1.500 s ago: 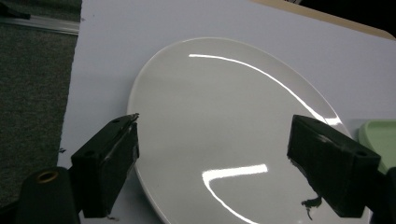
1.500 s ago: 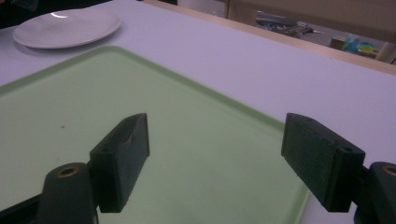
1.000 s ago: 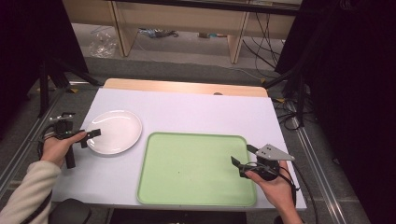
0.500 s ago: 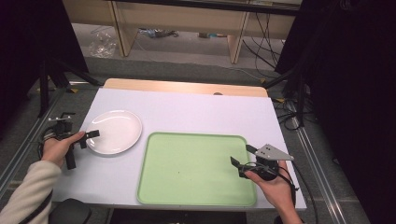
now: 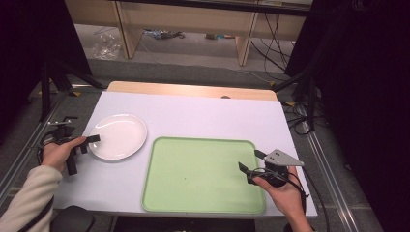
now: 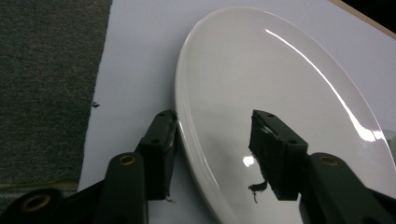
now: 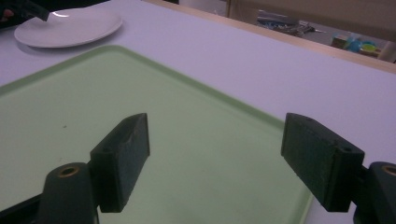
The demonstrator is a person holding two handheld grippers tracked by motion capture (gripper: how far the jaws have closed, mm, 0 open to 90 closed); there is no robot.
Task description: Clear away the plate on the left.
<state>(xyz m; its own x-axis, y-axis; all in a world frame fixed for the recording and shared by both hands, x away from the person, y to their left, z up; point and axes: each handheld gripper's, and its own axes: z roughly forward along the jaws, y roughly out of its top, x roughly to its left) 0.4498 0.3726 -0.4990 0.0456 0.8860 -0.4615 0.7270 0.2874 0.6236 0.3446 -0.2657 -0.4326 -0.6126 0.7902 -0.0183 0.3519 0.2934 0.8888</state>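
Plate (image 5: 118, 136) was the thing being worked on here, a plain white glossy one with a shallow raised rim, nothing on it, sitting flat on the white desk (image 5: 203, 113) just left of the green tray (image 5: 203, 174) and not touching it. The left gripper (image 6: 212, 147) had come in at the plate's edge farthest from the tray, and its jaws had just been closing: one jaw sat outside against the rim, the other hung over the inside of the plate, so the rim was between them. From what I could see the inner pad (image 6: 273, 151) wasn't pressing down on the plate yet, so I'd call it straddling, not clamped.

So my read was that this was the grab step, probably to carry the plate over onto the tray. Next move would need the jaws to finish pinching that thin rim squarely, then a level lift, since a glazed plate held by one edge will want to tip or slide out.

The right gripper (image 7: 215, 161) hung over the tray's corner farthest from the plate, jaws wide apart, nothing in them. The tray itself was empty, apart from a tiny dark speck.
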